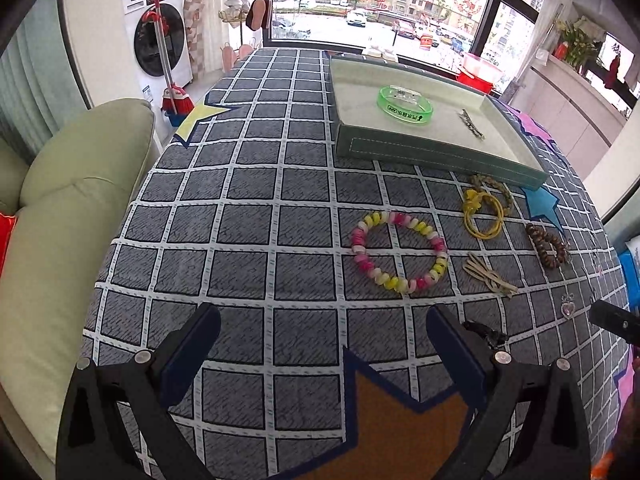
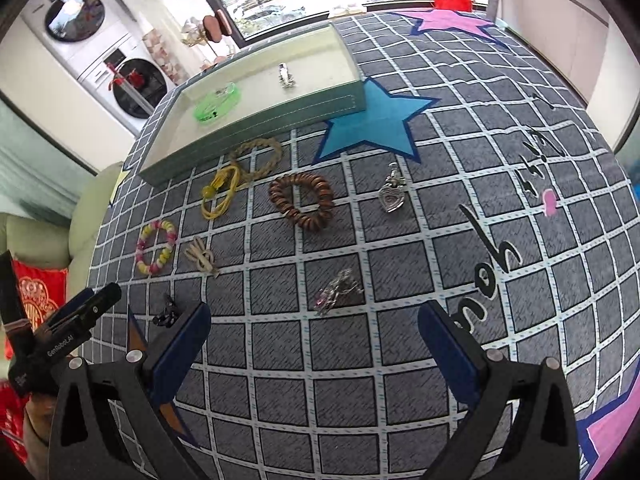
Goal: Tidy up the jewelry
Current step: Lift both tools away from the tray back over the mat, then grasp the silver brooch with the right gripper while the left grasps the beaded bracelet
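A green tray at the back of the table holds a green bangle and a silver clip. In front of it lie a pink-and-yellow bead bracelet, a yellow hair tie, a brown spiral tie, a beige band and a heart pendant. My left gripper is open, short of the bead bracelet. My right gripper is wide open and empty, and a silver-pink brooch lies just beyond its fingertips. A small black clip sits by its left finger.
A braided tan tie touches the tray's front wall. A pale green sofa with a red cushion borders the table's left edge. The checked cloth is bare on the left half. Washing machines stand behind.
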A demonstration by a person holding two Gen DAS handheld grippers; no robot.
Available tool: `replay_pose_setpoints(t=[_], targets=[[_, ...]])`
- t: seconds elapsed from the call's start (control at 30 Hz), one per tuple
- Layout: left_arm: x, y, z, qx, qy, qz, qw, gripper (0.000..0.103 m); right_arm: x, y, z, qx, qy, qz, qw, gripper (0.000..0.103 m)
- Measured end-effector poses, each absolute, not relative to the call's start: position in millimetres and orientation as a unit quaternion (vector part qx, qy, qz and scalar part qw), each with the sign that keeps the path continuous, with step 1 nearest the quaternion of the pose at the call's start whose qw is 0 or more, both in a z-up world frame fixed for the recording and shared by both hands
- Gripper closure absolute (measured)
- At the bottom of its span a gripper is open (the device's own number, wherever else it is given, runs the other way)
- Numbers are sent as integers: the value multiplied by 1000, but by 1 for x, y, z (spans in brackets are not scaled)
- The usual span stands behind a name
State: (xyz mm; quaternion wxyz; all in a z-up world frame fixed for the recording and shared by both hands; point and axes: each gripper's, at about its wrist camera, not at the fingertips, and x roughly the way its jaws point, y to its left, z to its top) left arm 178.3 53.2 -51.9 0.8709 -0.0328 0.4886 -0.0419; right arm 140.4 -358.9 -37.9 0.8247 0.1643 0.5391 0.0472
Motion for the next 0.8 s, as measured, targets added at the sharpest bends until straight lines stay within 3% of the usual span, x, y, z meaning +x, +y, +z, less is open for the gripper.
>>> replay_pose_setpoints(t=[0.43,0.7,0.8], targets=[[211,48,-62,-42,507,-39,860,0,144,-363,-49,174,541,31,822,1],[228,29,-69,-15,504,-55,862,0,149,-341,-57,113,542,4,833,25],[232,21,-71,-3,506,-57,861,8,150,-334,-57,88,541,-6,837,33]])
